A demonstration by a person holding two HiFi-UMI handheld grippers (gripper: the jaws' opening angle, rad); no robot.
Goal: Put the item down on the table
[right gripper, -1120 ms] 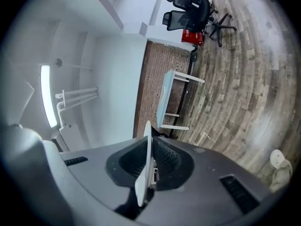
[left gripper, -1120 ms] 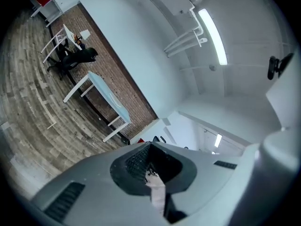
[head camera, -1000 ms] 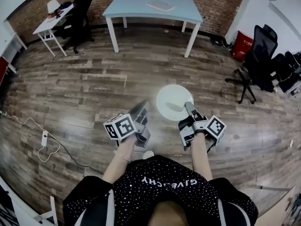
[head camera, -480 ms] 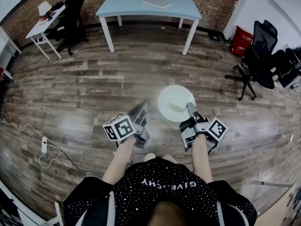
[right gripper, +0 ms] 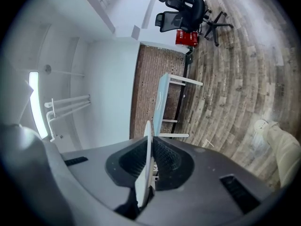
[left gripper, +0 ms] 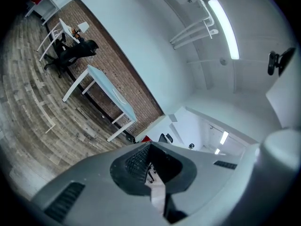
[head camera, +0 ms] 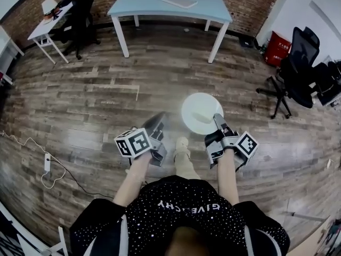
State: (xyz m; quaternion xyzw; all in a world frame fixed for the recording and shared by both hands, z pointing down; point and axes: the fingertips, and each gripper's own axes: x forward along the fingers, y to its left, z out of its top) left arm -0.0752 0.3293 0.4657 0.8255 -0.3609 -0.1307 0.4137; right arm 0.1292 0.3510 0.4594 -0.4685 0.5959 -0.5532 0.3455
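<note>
A round white plate point(head camera: 201, 112) is held out over the wooden floor, with my right gripper point(head camera: 218, 119) shut on its near rim. In the right gripper view the plate point(right gripper: 147, 166) shows edge-on, pinched between the two dark jaws. My left gripper point(head camera: 159, 120) hangs to the left of the plate, apart from it; in the left gripper view its jaws point(left gripper: 153, 171) stand together with nothing between them. A light blue table point(head camera: 165, 4) stands ahead by the brick wall, with a flat white thing point(head camera: 179, 0) on top.
Black office chairs point(head camera: 299, 63) and a red bin point(head camera: 276, 50) stand at the right. A white desk point(head camera: 47, 23) with a black chair is at the far left. A cable with a power strip point(head camera: 47, 163) lies on the floor at left. The person's foot point(head camera: 182, 143) is between the grippers.
The person has walked forward, so the blue table sits a little nearer. A foot has stepped out between the grippers. Both grippers keep their pose, the plate still held.
</note>
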